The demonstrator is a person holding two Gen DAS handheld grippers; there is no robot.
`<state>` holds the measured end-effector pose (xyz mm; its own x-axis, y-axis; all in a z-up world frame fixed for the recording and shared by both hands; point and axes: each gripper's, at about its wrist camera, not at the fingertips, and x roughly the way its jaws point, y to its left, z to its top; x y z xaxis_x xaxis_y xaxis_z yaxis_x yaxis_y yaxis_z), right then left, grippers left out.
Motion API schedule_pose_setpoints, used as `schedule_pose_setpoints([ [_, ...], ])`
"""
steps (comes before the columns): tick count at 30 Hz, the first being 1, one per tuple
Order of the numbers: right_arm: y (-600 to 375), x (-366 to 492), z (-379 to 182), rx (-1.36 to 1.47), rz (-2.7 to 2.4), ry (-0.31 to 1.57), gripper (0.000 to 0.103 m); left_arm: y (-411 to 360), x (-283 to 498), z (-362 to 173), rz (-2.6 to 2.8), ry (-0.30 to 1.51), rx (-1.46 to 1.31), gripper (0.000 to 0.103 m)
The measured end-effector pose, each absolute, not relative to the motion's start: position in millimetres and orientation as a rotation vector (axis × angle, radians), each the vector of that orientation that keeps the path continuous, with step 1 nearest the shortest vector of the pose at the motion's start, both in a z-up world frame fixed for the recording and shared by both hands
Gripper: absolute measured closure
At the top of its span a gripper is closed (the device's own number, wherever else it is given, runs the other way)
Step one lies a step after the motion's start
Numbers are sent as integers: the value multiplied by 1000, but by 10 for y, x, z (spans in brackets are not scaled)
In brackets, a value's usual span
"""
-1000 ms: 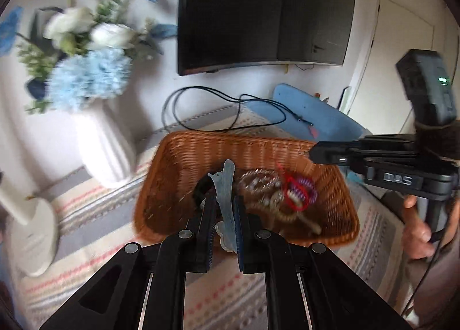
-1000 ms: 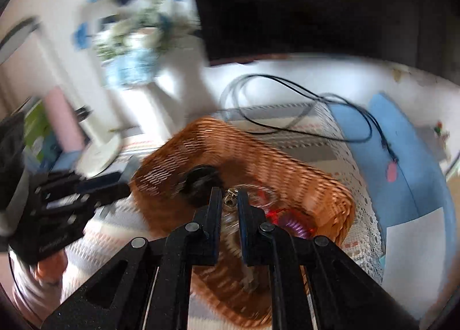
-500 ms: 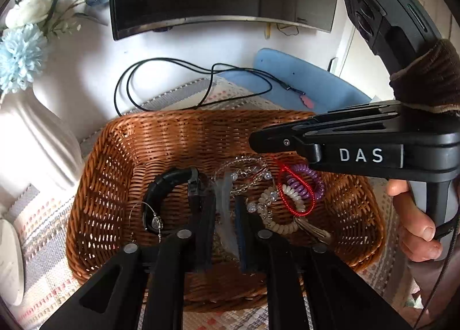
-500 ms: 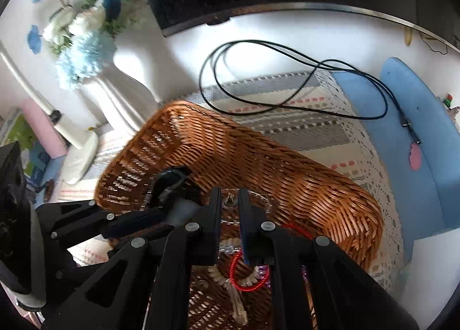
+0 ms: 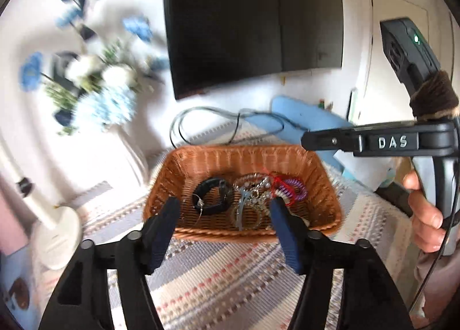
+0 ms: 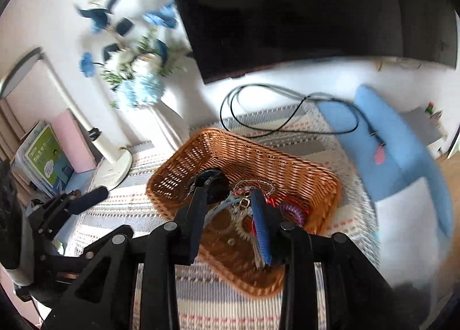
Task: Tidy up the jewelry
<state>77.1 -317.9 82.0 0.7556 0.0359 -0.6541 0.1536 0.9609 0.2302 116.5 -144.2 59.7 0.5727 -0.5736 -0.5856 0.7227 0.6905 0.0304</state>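
Note:
A brown wicker basket point(image 5: 322, 169) point(image 6: 287, 157) stands on the striped cloth. In it lie a black bracelet point(image 5: 211, 196) point(image 6: 214, 183), a pale blue clip point(image 5: 243, 209) point(image 6: 222, 206), silver chains point(image 5: 256, 183), a red cord bracelet point(image 5: 283, 186) point(image 6: 273, 200) and a purple coil band point(image 5: 297, 189) point(image 6: 296, 213). My left gripper point(image 5: 225, 206) is open and empty, just in front of the basket. My right gripper point(image 6: 228, 190) is open and empty, above the basket; it shows in the left wrist view point(image 5: 304, 140) over the basket's right rim.
A white vase of blue and white flowers point(image 5: 95, 100) point(image 6: 161, 117) stands left of the basket. A white lamp base point(image 5: 61, 241) point(image 6: 115, 169), a black cable point(image 6: 287, 117), a blue board point(image 6: 396, 146) and a dark screen point(image 5: 253, 19) surround it. Books point(image 6: 49, 157) stand far left.
Both grippers have opened and pulled back from the basket. The blue clip left my left gripper and the chain left my right gripper; both lie in the basket.

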Motion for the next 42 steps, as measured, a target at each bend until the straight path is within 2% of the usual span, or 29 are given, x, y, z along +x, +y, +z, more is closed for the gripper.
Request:
schedule_pose_setpoints([
  [4, -2999, 428, 942, 253, -100, 686, 68, -1169, 772, 843, -781, 507, 210, 25],
  [8, -2800, 161, 965, 210, -129, 666, 67, -1001, 468, 1003, -722, 475, 151, 24],
  [15, -2662, -29, 863, 172, -174, 670, 49, -909, 172, 908, -536, 463, 154, 24],
  [21, -2803, -69, 804, 206, -208, 675, 45, -920, 174, 886, -501, 470, 158, 24],
  [42, -3224, 34, 394, 198, -277, 777, 43, -1497, 533, 630, -519, 576, 194, 24],
])
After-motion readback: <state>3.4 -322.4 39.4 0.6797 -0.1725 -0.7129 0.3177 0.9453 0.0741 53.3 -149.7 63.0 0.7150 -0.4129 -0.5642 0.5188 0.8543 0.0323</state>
